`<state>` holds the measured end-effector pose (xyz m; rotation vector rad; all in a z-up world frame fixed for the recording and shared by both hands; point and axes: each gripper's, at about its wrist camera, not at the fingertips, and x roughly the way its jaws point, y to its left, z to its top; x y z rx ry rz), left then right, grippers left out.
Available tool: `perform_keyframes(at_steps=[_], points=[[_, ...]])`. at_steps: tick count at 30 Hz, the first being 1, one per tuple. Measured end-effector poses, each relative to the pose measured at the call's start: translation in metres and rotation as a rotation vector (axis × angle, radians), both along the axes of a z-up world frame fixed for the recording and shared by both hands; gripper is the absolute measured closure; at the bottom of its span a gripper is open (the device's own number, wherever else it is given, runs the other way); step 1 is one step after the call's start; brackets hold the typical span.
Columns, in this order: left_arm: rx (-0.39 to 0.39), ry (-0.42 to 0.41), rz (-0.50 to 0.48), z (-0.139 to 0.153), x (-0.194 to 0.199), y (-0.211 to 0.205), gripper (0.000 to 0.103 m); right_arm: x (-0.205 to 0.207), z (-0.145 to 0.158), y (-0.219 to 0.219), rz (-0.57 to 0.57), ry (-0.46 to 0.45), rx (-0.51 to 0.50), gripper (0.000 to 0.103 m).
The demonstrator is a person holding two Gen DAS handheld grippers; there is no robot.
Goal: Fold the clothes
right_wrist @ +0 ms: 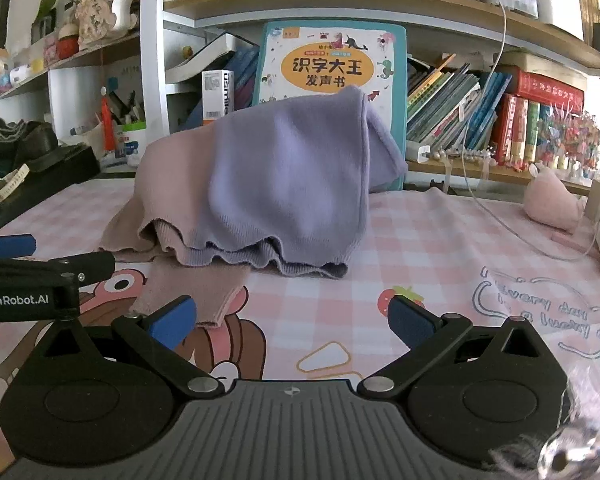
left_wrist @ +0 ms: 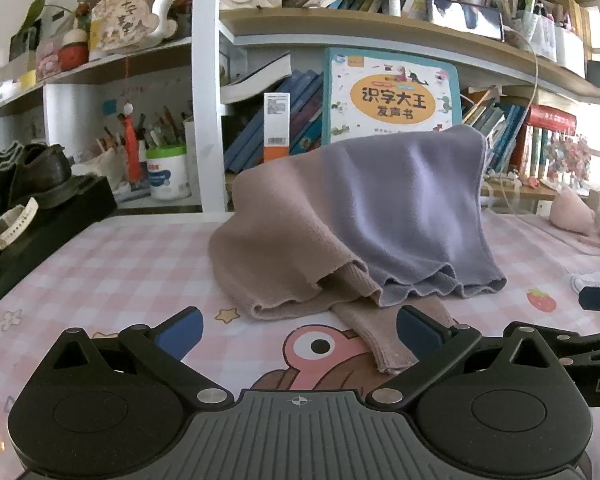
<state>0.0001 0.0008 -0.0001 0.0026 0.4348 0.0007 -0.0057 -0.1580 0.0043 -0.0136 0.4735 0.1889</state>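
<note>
Currently | ribbed knit sweater (left_wrist: 356, 216), pink-lilac, heaped | left claw (left_wrist: 300, 330) apart | right claw (right_wrist: 292, 316) apart

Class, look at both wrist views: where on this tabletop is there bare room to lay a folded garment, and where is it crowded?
Bare room: the checked cloth right of the garment pile, up to the cable and pink toy; also the patch left of the pile, bordered by the black box. Crowded: the middle, and the back edge under the shelves.

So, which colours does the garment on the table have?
Dusty pink and lavender garment; the right wrist view shows it best.
</note>
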Motion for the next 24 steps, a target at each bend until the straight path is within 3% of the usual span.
perform_keyframes(at_steps=[12, 24], points=[[-0.001, 0.011, -0.021, 0.000, 0.001, 0.014, 0.000, 0.002, -0.002, 0.001, -0.004, -0.001, -0.007, 0.000], [0.014, 0.010, -0.003, 0.000, 0.001, 0.000, 0.000, 0.002, 0.003, -0.001, 0.002, 0.016, -0.010, 0.000]])
